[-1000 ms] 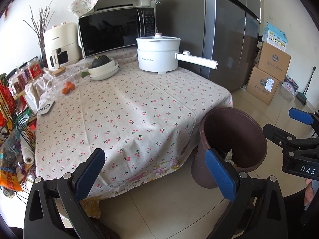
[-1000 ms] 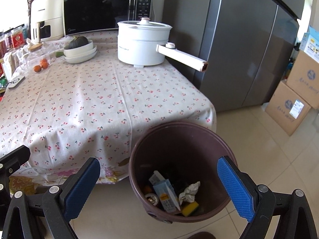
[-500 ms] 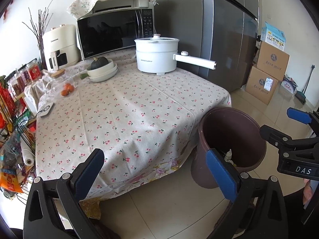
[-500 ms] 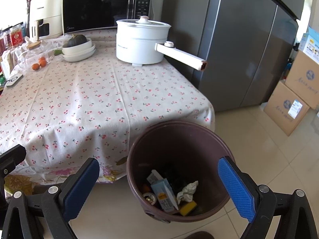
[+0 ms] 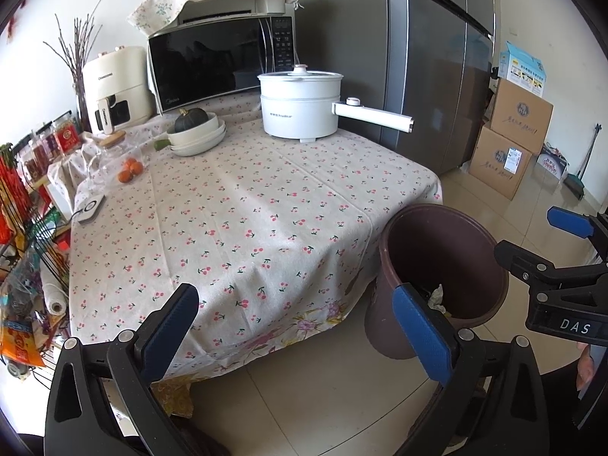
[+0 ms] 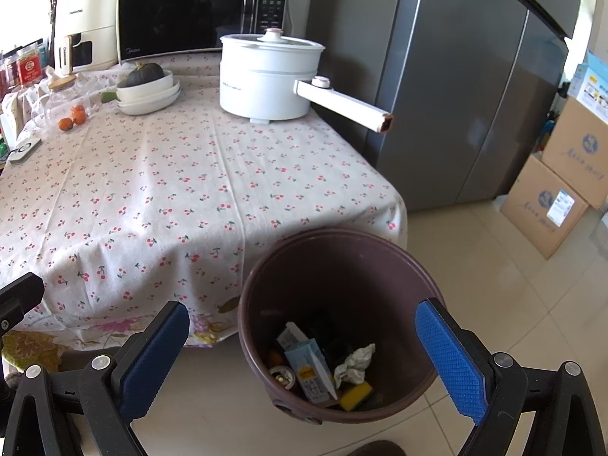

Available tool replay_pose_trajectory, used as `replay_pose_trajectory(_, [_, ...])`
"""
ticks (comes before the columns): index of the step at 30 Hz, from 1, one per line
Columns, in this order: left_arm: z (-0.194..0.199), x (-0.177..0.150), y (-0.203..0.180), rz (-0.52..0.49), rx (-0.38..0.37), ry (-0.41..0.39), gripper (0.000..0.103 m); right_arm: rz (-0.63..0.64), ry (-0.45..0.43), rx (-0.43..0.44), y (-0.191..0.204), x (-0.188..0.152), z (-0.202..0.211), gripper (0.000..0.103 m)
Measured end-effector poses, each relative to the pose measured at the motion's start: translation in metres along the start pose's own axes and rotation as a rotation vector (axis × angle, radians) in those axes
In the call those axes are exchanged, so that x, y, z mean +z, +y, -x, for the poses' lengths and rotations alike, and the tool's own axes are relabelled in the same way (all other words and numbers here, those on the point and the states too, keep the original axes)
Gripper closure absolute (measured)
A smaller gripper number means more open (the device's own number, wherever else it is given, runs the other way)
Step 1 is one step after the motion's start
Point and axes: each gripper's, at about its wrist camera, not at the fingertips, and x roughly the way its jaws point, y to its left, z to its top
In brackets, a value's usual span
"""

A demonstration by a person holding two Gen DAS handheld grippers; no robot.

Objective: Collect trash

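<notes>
Half-hidden trash [image 6: 323,368] inside brown bin [image 6: 342,250]

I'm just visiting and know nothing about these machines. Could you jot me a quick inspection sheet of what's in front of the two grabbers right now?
Surface: table under a cherry-print cloth; tiled floor.
Job's things: brown bin on the floor at the table's corner, holding a carton, crumpled paper, a can and a yellow sponge.
Clutter: white pot, stacked bowls with a squash, oranges.
Grippers: left gripper and right gripper both open, empty.
Cables: nothing seen.
Surroundings: microwave, fridge, cardboard boxes.
</notes>
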Motion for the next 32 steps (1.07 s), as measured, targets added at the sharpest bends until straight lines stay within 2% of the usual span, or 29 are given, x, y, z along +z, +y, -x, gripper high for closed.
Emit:
replay_pose_trajectory(27, [0.001,-0.001,0.000,-0.002,-0.011,0.006,0.000,-0.005,0.001,-0.008,-0.003,-0.001,0.000,0.004])
replay_pose_trajectory(30, [0.002,0.003,0.009,0.030,-0.023,0.002,0.000,-0.006,0.004,-0.003,-0.003,-0.002,-0.001,0.004])
replay_pose_trajectory(32, [0.002,0.012,0.018,0.044,-0.040,0.013,0.000,-0.006,0.005,0.009,-0.001,-0.005,-0.002,0.000])
